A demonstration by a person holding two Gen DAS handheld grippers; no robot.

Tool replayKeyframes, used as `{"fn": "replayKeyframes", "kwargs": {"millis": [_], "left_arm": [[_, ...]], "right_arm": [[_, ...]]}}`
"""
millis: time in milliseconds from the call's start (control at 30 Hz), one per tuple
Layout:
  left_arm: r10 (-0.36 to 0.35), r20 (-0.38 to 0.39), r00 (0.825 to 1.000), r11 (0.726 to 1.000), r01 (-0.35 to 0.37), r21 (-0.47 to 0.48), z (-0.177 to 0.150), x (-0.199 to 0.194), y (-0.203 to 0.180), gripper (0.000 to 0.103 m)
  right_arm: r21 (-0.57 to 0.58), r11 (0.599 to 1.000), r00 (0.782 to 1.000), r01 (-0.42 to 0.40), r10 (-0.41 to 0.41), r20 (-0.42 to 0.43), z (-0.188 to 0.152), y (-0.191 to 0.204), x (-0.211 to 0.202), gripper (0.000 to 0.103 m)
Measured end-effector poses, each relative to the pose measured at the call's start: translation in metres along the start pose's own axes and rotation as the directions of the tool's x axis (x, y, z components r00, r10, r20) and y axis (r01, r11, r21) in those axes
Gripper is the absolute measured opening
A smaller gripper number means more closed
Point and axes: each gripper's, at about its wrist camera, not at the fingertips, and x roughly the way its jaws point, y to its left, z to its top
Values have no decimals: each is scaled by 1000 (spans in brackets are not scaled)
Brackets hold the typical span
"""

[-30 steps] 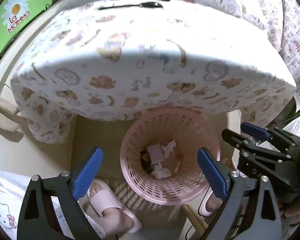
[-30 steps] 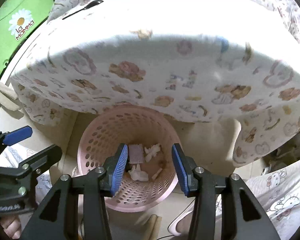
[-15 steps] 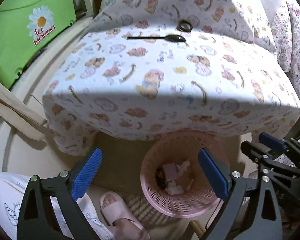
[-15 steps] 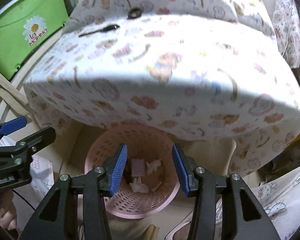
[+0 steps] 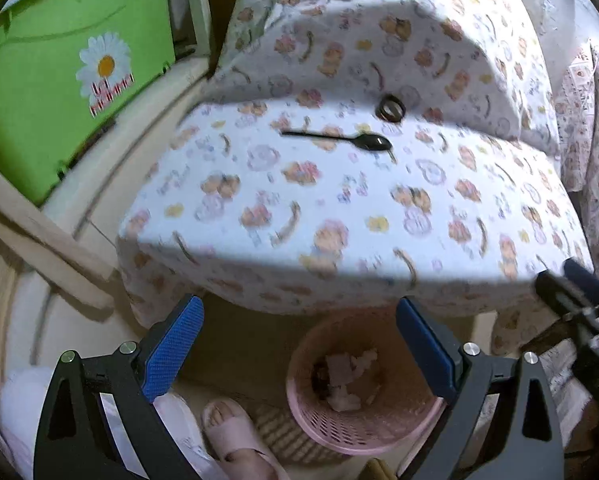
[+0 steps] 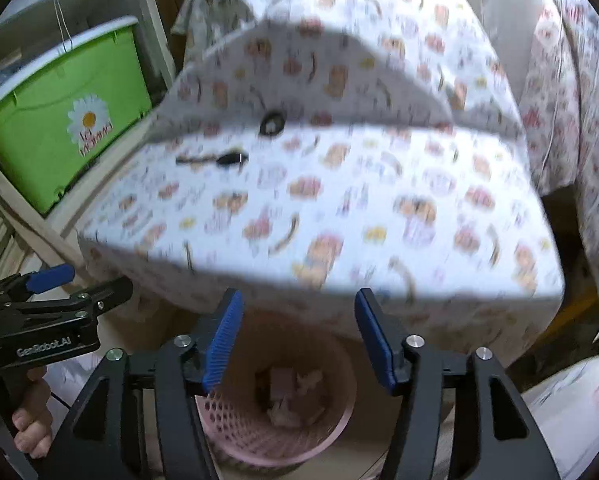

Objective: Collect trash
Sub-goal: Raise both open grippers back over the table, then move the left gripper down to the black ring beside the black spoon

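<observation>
A pink mesh basket [image 5: 379, 432] stands on the floor under the table's front edge, with scraps of paper trash [image 5: 345, 376] inside; it also shows in the right wrist view [image 6: 283, 436]. A black plastic spoon [image 5: 339, 138] and a small dark ring [image 5: 390, 108] lie on the patterned tablecloth [image 5: 339, 208]; the spoon [image 6: 215, 159] and ring [image 6: 272, 122] show in the right view too. My left gripper [image 5: 295, 340] is open and empty above the basket. My right gripper [image 6: 297, 336] is open and empty, over the basket.
A green storage box [image 5: 59, 80] with a daisy label sits at the left on a wooden shelf. A foot in a pink slipper [image 5: 235, 436] stands left of the basket. Patterned fabric hangs at the right [image 6: 571, 100].
Both grippers have risen and drawn back from the basket, so more of the tabletop, the spoon and the ring have come into view. Both stay open and empty.
</observation>
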Motion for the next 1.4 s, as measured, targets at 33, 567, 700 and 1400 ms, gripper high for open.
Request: {"fn": "replayKeyframes", "kwargs": {"millis": [33, 567, 700, 1400], "left_arm": [[15, 9, 1000, 1000, -15, 8, 5, -1, 1, 96], [-18, 13, 1000, 999, 19, -38, 61, 3, 25, 91], [-118, 9, 993, 987, 118, -111, 66, 9, 32, 85], [-89, -85, 992, 996, 89, -9, 96, 78, 30, 69]], "right_arm": [[-6, 1000, 1000, 1, -1, 13, 5, -1, -2, 65], [-47, 998, 994, 53, -48, 96, 63, -20, 3, 74], [-55, 997, 995, 53, -47, 93, 63, -19, 9, 74], [-52, 997, 997, 52, -49, 55, 73, -30, 56, 74]]}}
